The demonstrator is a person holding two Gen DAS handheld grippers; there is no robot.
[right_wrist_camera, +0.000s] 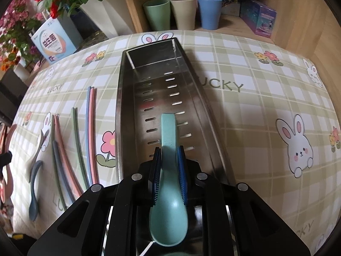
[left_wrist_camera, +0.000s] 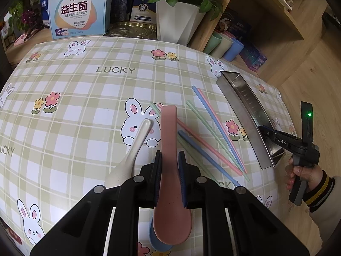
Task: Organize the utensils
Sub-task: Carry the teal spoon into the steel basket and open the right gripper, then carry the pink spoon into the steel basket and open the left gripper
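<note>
My left gripper is shut on a pink spoon, handle pointing forward, above the tablecloth. A blue spoon lies under it and a white spoon lies just left. Several pink, green and blue chopsticks lie scattered to the right. My right gripper is shut on a teal spoon and holds it over the steel perforated tray. The tray also shows in the left wrist view, with my right gripper at its near end.
The table carries a checked bunny cloth. At the back stand a white flower pot, a blue-white box and green, beige and blue cups on a wooden shelf. The chopsticks and the blue spoon lie left of the tray.
</note>
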